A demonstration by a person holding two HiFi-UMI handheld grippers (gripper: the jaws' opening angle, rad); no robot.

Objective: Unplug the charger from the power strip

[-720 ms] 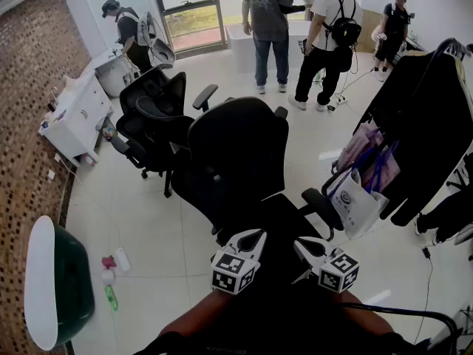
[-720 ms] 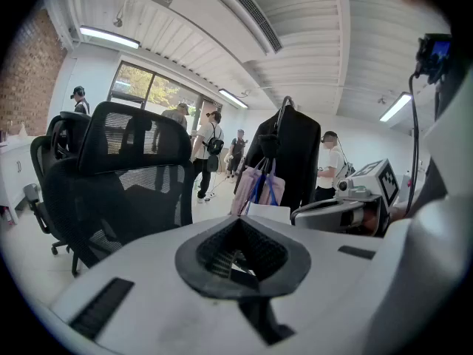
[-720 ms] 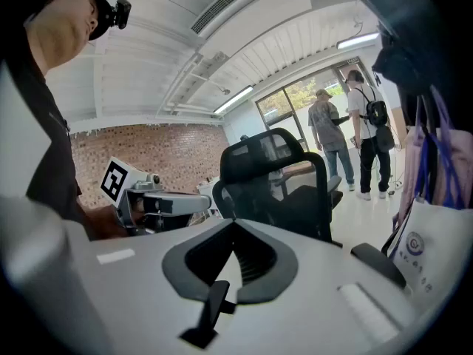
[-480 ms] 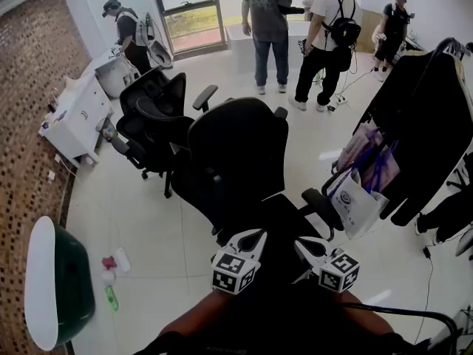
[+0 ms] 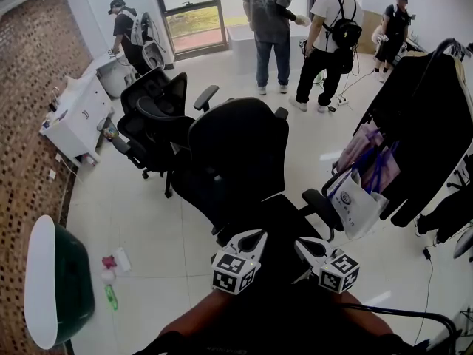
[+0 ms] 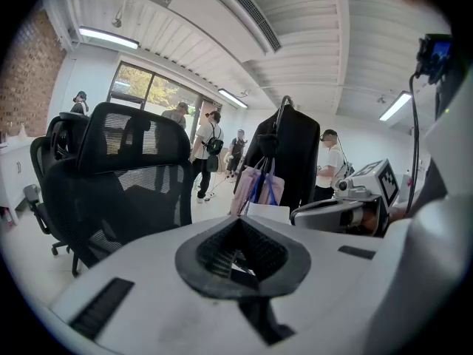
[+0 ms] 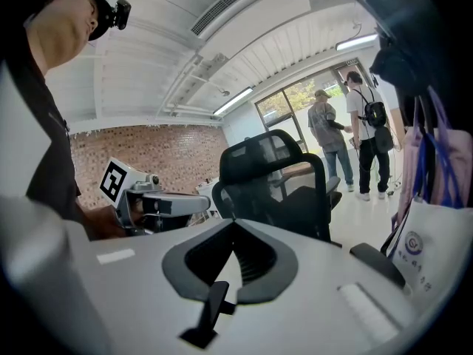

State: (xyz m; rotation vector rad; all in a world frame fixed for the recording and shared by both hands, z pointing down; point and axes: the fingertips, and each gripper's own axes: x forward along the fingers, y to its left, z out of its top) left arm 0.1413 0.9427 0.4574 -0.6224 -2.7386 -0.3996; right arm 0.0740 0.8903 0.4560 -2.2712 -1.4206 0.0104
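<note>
No charger and no power strip shows in any view. My left gripper and right gripper hang side by side close to my body, above the seat of a black office chair. Both point forward and slightly down. The left gripper has its jaws together with nothing between them. The right gripper is shut and empty as well. Each gripper view shows the other gripper beside it: the right gripper and the left gripper, with their marker cubes.
A second black chair stands behind the first. A rack of dark coats with tote bags is at the right. A white cabinet lines the brick wall on the left, with a green tub near it. Several people stand at the back.
Both grippers have stayed where they were. The person at the back left has shifted a little; the person in grey has lowered an arm.
</note>
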